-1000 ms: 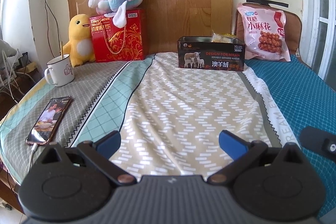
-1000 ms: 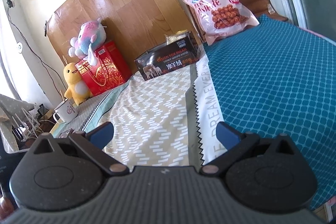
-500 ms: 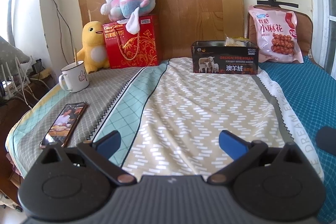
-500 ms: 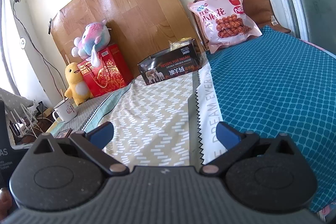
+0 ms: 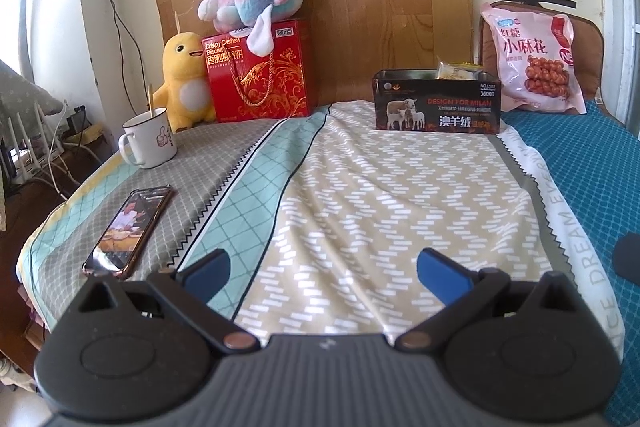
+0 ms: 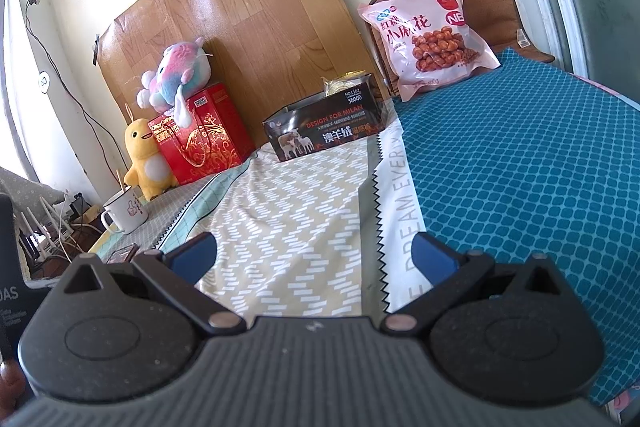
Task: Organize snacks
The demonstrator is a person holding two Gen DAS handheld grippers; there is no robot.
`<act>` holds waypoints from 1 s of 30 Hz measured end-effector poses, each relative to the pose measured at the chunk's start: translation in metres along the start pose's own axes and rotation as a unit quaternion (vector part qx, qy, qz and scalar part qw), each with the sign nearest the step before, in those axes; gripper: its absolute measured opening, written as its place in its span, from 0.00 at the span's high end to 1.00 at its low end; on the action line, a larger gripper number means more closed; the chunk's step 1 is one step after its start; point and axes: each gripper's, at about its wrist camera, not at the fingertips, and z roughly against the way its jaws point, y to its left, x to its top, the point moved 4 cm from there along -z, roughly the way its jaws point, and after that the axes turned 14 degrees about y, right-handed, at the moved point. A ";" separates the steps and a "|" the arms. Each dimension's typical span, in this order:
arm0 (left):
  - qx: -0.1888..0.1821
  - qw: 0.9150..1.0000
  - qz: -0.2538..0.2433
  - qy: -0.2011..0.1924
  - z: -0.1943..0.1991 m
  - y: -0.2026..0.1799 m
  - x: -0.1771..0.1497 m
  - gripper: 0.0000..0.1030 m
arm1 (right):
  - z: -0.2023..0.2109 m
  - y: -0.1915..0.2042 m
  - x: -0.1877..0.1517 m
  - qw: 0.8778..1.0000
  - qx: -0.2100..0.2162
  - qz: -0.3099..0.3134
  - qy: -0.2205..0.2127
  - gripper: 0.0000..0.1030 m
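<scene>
Both my left gripper (image 5: pixel 323 269) and my right gripper (image 6: pixel 314 253) hang empty with fingers spread wide, as they were a second ago. The box (image 5: pixel 437 101) looks a little farther off and higher than before, a snack packet (image 5: pixel 456 70) still poking out of it. The pink bag (image 5: pixel 536 57) leans upright just right of the box, unmoved.

pink snack bag (image 5: pixel 535 62) propped upright, black box (image 5: pixel 437 101) open
</scene>
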 end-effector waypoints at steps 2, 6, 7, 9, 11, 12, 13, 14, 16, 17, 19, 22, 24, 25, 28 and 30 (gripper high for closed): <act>0.001 1.000 0.000 0.001 0.000 0.000 0.000 0.00 | 0.000 0.000 0.000 1.000 0.000 0.000 0.000 0.00; 0.003 1.000 -0.003 0.004 -0.002 0.000 -0.001 0.00 | 0.000 0.000 0.000 1.000 0.000 -0.001 0.000 0.00; 0.004 1.000 -0.003 0.005 -0.002 0.000 -0.001 0.00 | 0.000 0.000 0.000 1.000 0.000 -0.001 0.000 0.00; 0.004 1.000 -0.002 0.006 -0.002 0.000 -0.001 0.00 | 0.000 0.000 0.000 1.000 0.000 -0.001 0.000 0.00; 0.004 1.000 -0.002 0.008 -0.003 0.000 0.000 0.00 | 0.000 0.000 0.000 1.000 0.000 -0.001 0.000 0.00; 0.004 1.000 -0.002 0.008 -0.003 0.000 0.000 0.00 | 0.000 0.000 0.000 1.000 0.000 -0.001 0.000 0.00; 0.004 1.000 -0.003 0.009 -0.003 0.000 -0.001 0.00 | 0.000 0.000 0.000 1.000 0.000 -0.001 0.000 0.00; 0.004 1.000 -0.003 0.010 -0.004 0.000 -0.001 0.00 | 0.000 0.000 0.000 1.000 0.000 -0.001 0.000 0.00; 0.005 1.000 -0.004 0.011 -0.004 0.000 -0.001 0.00 | 0.000 0.000 0.000 1.000 0.000 -0.001 0.000 0.00; 0.004 1.000 -0.005 0.012 -0.005 0.000 -0.001 0.00 | 0.000 0.000 0.000 1.000 0.000 -0.001 0.001 0.00; 0.004 1.000 -0.005 0.015 -0.005 0.000 -0.001 0.00 | 0.000 0.000 0.000 1.000 0.000 -0.001 0.001 0.00; 0.004 1.000 -0.003 0.017 -0.006 0.000 -0.002 0.00 | -0.001 0.000 -0.001 1.000 0.001 -0.001 0.001 0.00; 0.004 1.000 -0.003 0.019 -0.007 0.000 -0.001 0.00 | -0.001 0.000 -0.001 1.000 0.001 -0.001 0.001 0.00; 0.004 1.000 -0.003 0.019 -0.007 0.000 -0.001 0.00 | -0.001 0.000 -0.001 1.000 0.001 -0.001 0.001 0.00; 0.004 1.000 -0.005 0.022 -0.008 0.000 -0.002 0.00 | -0.001 0.000 -0.001 1.000 0.001 -0.001 0.001 0.00; 0.003 1.000 -0.005 0.024 -0.008 -0.001 -0.002 0.00 | -0.001 0.000 -0.001 1.000 0.001 -0.001 0.002 0.00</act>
